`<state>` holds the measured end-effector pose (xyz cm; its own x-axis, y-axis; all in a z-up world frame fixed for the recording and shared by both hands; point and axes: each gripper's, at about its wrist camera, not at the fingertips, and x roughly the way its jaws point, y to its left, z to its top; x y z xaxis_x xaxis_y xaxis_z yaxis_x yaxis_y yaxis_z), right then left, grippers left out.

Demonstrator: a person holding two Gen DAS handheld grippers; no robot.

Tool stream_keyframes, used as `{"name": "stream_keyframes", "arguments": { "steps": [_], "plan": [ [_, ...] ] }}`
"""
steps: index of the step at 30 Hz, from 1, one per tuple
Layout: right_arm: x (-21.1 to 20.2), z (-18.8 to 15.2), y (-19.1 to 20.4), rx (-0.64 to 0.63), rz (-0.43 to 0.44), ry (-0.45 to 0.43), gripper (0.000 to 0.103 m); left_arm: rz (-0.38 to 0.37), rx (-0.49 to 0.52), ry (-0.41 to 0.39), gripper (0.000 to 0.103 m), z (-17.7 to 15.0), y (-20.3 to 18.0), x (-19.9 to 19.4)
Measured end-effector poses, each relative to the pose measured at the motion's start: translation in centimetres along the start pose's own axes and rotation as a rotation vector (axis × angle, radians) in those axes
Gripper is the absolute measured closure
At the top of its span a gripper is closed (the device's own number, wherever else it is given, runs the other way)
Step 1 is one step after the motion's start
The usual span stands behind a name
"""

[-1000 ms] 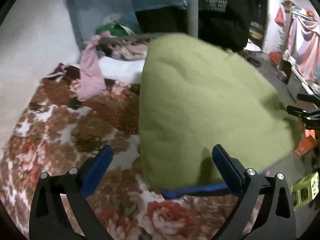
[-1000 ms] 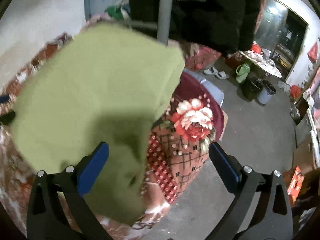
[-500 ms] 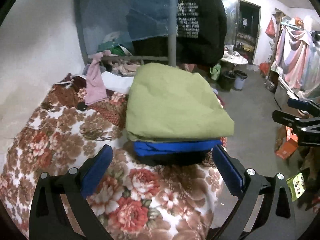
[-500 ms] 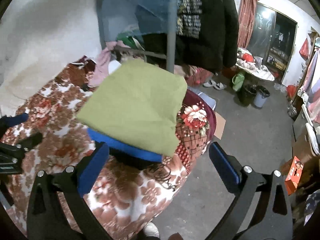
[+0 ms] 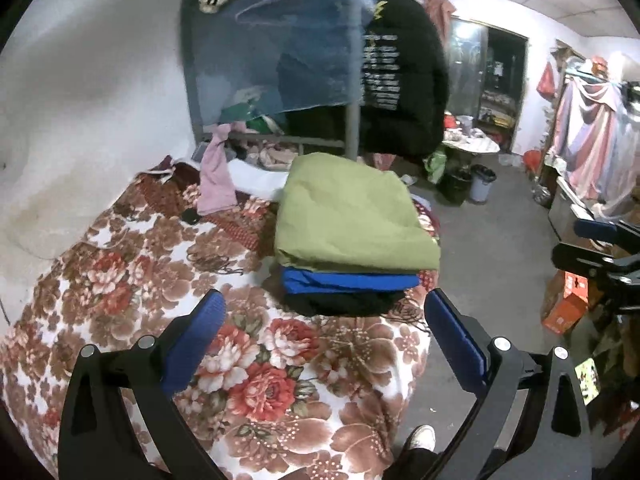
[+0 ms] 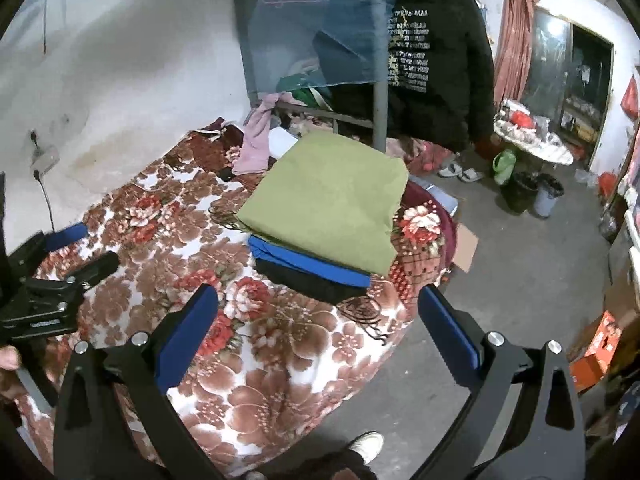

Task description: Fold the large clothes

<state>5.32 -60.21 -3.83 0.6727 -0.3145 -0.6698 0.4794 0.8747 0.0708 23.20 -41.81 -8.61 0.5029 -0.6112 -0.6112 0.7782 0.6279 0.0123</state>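
Landmark: floral red-and-brown blanket (image 5: pixel 248 360) covering the bed. On its left part, toward the wall, a pink cloth (image 5: pixel 216 176) hangs from the bed rail and a small black object (image 5: pixel 190 216) lies just beside it. Left gripper (image 5: pixel 320 344) hovers above the blanket's near edge, blue-padded jaws spread wide, nothing between them. Right of centre on the blanket sits the folded olive-green fabric garment (image 5: pixel 352 216), flat on top of a folded blue garment (image 5: pixel 348 282) and a black one (image 5: pixel 340 304), a neat three-layer stack. Right gripper (image 6: pixel 316 332) is off the blanket's right side, jaws also wide apart, empty. A second ago both cameras were filled by the green cloth; now both grippers have pulled well back and the stack is in full view. Judgement: this garment's fold is done and released; next piece likely comes next. A white shoe (image 6: pixel 366 446) shows at the blanket's foot.
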Motion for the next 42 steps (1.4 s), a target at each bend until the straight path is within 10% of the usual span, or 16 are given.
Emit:
{"name": "stream_keyframes", "arguments": {
  "steps": [42],
  "plan": [
    [0.3, -0.6, 0.6, -0.004, 0.017, 0.007, 0.005, -0.067, 0.049, -0.064, 0.005, 0.7, 0.9, 0.2]
  ]
}}
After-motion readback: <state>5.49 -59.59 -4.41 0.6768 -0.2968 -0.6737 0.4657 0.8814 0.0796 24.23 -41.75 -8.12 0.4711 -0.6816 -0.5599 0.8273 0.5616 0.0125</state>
